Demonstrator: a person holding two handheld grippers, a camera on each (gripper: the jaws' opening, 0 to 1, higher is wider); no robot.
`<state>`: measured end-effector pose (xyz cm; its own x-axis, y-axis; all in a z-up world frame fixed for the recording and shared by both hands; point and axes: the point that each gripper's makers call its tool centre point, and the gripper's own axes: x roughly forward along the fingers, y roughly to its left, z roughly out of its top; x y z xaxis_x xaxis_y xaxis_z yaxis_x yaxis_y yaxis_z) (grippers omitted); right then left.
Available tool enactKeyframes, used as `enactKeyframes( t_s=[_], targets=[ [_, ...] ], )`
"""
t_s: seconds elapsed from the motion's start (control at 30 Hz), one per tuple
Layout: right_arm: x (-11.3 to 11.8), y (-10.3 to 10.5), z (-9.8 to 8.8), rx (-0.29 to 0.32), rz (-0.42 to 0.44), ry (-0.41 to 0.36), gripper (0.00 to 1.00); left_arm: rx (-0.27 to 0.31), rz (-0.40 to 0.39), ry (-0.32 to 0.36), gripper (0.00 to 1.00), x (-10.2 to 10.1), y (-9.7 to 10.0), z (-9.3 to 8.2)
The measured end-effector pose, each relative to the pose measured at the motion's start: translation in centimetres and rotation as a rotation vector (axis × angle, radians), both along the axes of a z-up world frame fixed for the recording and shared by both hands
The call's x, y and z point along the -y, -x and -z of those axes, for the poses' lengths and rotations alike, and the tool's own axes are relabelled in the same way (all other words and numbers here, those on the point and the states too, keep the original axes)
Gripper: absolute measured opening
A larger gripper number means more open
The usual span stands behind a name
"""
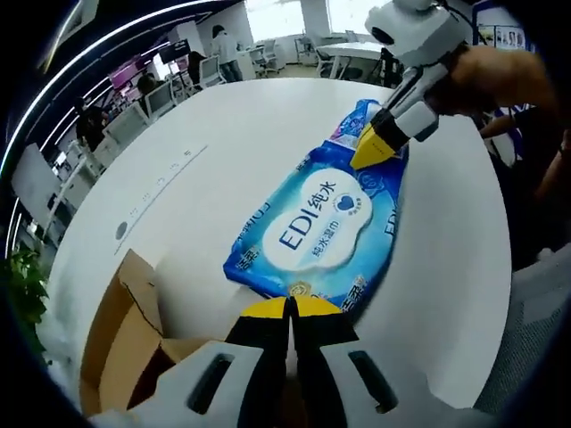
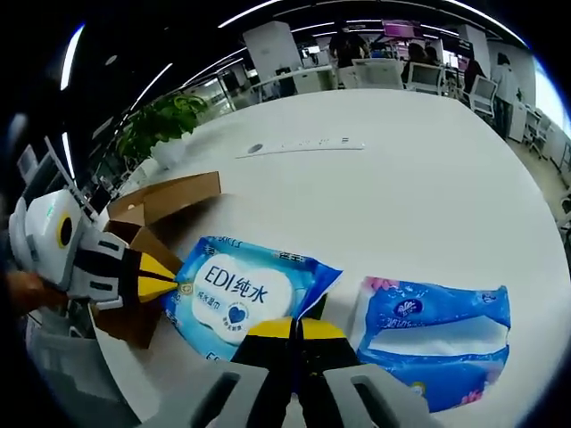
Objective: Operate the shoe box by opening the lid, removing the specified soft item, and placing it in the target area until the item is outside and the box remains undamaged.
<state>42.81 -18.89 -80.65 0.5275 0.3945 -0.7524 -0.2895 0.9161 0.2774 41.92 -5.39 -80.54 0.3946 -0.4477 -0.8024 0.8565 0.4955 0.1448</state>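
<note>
Blue wet-wipe pack [image 1: 323, 223] flat on the white worktop [image 1: 223, 143], outside the cardboard shoe box [image 1: 125, 339], long axis running from left gripper [image 1: 290, 308] to right gripper [image 2: 298, 326]. Both grippers clamped on opposite ends, apparently. Tissue pack [image 2: 433, 334] just beside.

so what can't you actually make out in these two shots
- Box inside: left gripper view, cut off by the picture's edge and hidden behind its own flaps.
- Near edge of the wipes pack: both views, covered by the tongs, so whether the left tongs or right tongs pinch it is unclear.
- Tissue pack: right gripper view, print too small to read.
- Strip on the table: markings too small.
</note>
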Motion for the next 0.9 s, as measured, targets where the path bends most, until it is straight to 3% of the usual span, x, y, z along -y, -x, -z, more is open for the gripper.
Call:
enactKeyframes(
  t_s=[0.5, 0.7, 0.77, 0.9],
  targets=[
    [0.2, 0.2, 0.1, 0.019, -0.033, 0.062, 0.00, -0.009, -0.036, -0.007, 0.01, -0.3, -0.1, 0.2],
    [0.9, 0.2, -0.4, 0.033, -0.015, 0.073, 0.00, -0.036, -0.092, 0.031, 0.06, -0.7, -0.3, -0.4],
    [0.9, 0.5, -0.8, 0.039, -0.007, 0.064, 0.01, -0.090, -0.179, 0.099, 0.07, -0.8, -0.3, -0.9],
    [1.0, 0.6, -1.9, 0.071, -0.003, 0.065, 0.01, -0.093, -0.201, 0.143, 0.12, -0.9, -0.6, -1.9]
  ],
)
